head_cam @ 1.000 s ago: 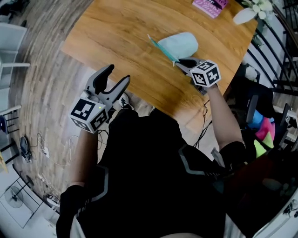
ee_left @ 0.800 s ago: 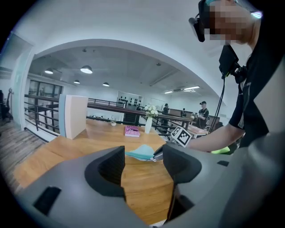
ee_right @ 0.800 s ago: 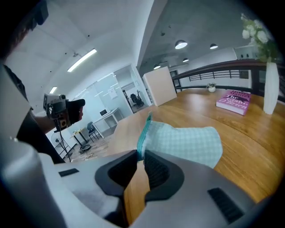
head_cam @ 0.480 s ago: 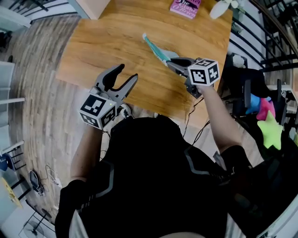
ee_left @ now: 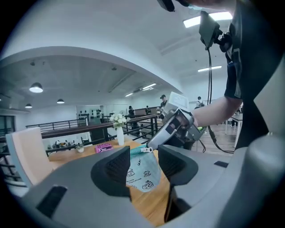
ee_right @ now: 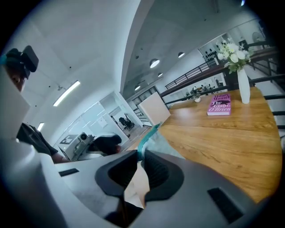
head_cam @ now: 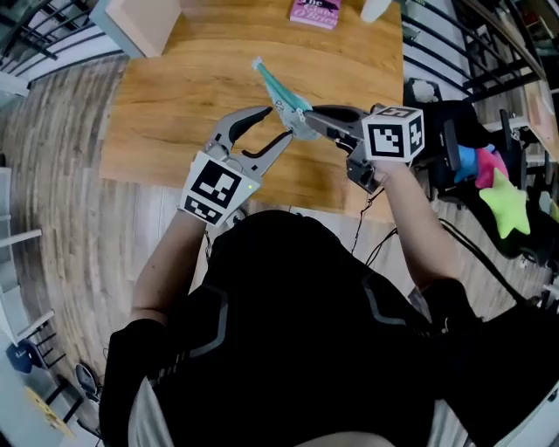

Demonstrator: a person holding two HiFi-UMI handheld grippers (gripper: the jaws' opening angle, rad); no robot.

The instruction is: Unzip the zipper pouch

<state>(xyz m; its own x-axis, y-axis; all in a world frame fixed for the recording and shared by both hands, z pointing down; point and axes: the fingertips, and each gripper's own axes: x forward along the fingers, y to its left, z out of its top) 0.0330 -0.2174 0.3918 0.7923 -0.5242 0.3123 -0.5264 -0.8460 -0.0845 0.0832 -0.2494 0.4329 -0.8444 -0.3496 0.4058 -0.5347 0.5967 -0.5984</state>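
A pale blue zipper pouch (head_cam: 278, 90) with a teal zip edge hangs above the wooden table (head_cam: 166, 105). My right gripper (head_cam: 306, 115) is shut on one end of its top edge; in the right gripper view the fabric (ee_right: 153, 136) runs out from between the closed jaws. My left gripper (head_cam: 278, 124) has come up beside it from the left. Its jaws have just been closing but stand apart. In the left gripper view the pouch (ee_left: 143, 174) and its silver zipper pull (ee_left: 146, 150) hang just beyond the pads, untouched.
A pink book (head_cam: 314, 12) and a white vase of flowers (ee_right: 242, 84) stand at the table's far end. A pale board (head_cam: 144, 22) stands at the far left corner. A dark chair with colourful toys (head_cam: 498, 192) is on the right.
The right gripper has lifted the pouch off the table. The left gripper has swung right and up from the table's near edge to the pouch, rolled over, and its jaws have narrowed.
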